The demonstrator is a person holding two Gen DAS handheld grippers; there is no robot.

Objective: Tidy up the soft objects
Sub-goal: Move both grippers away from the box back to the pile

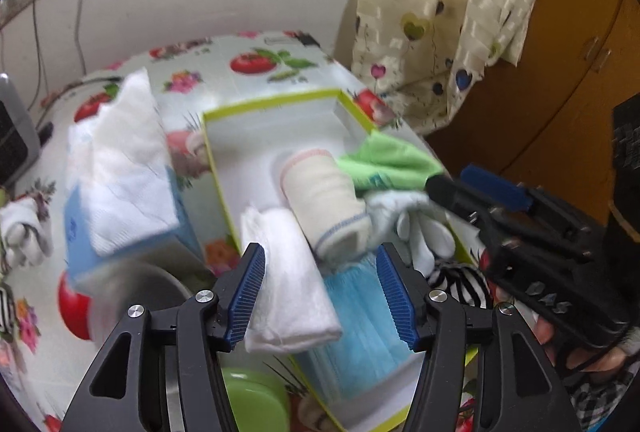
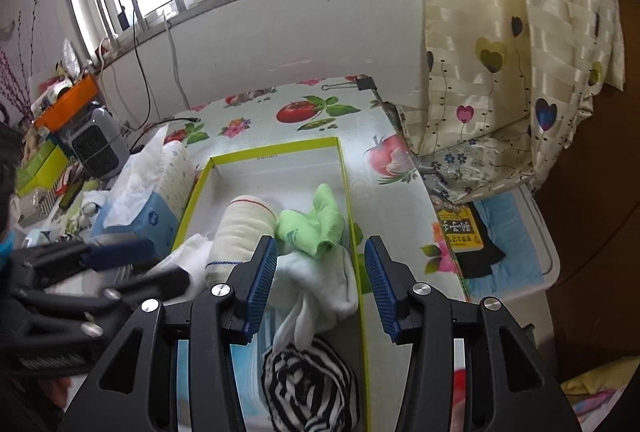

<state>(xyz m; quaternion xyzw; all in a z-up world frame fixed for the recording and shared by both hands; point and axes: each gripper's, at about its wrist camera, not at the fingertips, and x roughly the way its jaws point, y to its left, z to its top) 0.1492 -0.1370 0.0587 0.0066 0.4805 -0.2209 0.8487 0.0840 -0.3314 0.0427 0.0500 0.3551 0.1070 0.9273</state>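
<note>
Two tools hover over a shallow tray [image 2: 349, 192] with a yellow-green rim, which lies on a tabletop [image 2: 360, 120] covered in a tomato-and-flower print. The left tool [image 1: 320, 296] has its blue-padded jaws standing apart and grasping nothing; beneath the gap, in the near end of the tray, lie a folded white cloth [image 1: 288, 280] and a stack of blue face masks [image 1: 360, 328]. The right tool [image 2: 320, 284] is likewise released, its jaws parted with nothing pressed between the pads; it sits above the tray's near right side.

Inside the tray, a rolled beige towel [image 2: 240, 228] with a red stripe at its far end and a blue stripe at its near end lies along the middle. Just right of it, against the tray's right wall, sits a crumpled green cloth [image 2: 316, 224], and nearer the camera a white glove [image 2: 320, 284] sprawls touching the green cloth. At the tray's near end a bundle of black-and-white striped fabric [image 2: 308, 380] rests beside the masks. The far end of the tray is bare.

Left of the tray, outside it, stands a blue tissue box [image 2: 148, 216] with a white tissue sticking up. A cream curtain [image 2: 512, 52] with heart shapes hangs to the tray's right.
</note>
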